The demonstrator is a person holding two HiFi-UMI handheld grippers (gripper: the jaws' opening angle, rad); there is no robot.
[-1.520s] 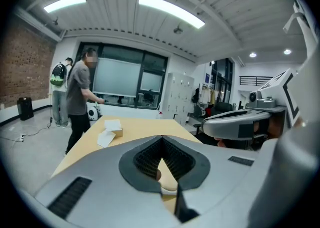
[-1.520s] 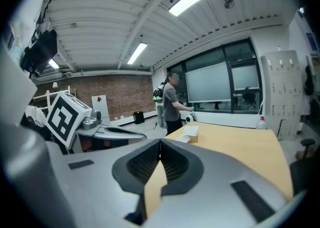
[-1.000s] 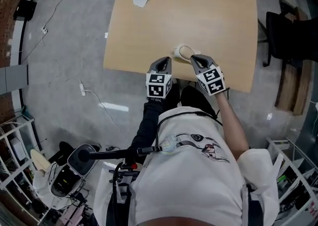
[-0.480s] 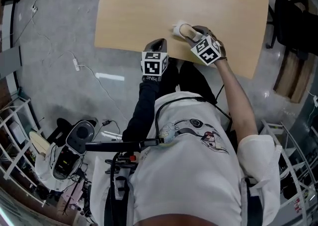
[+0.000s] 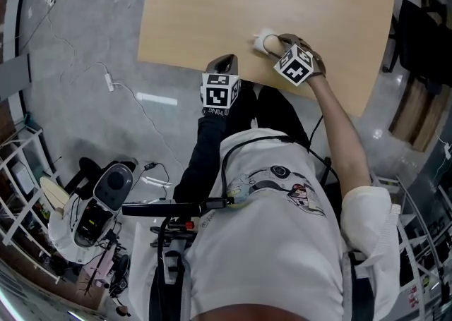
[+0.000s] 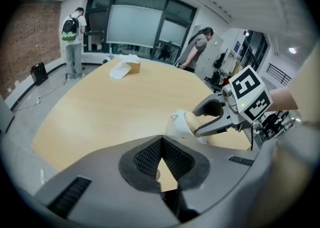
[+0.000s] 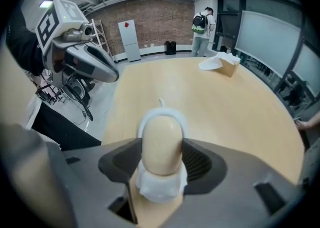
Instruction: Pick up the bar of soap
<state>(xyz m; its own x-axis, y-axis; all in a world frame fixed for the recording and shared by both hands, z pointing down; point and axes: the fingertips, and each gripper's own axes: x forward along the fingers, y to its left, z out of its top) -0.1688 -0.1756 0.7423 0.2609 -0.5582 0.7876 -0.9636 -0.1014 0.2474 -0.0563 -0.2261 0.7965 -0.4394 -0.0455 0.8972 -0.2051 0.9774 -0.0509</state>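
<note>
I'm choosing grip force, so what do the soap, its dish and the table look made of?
Soap: beige, matte, waxy-looking solid with rounded edges, likely ordinary bar soap.
Dish: white and smooth, probably plastic, though ceramic is possible.
Table: light wood-look top with an even satin sheen, possibly laminate or veneer.

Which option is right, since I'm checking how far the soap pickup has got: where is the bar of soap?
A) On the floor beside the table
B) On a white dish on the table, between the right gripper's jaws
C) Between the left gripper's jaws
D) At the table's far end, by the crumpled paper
B: the right gripper view shows the bar of soap standing on its white dish on the table, between the jaws of the right gripper, which are opening.
</note>
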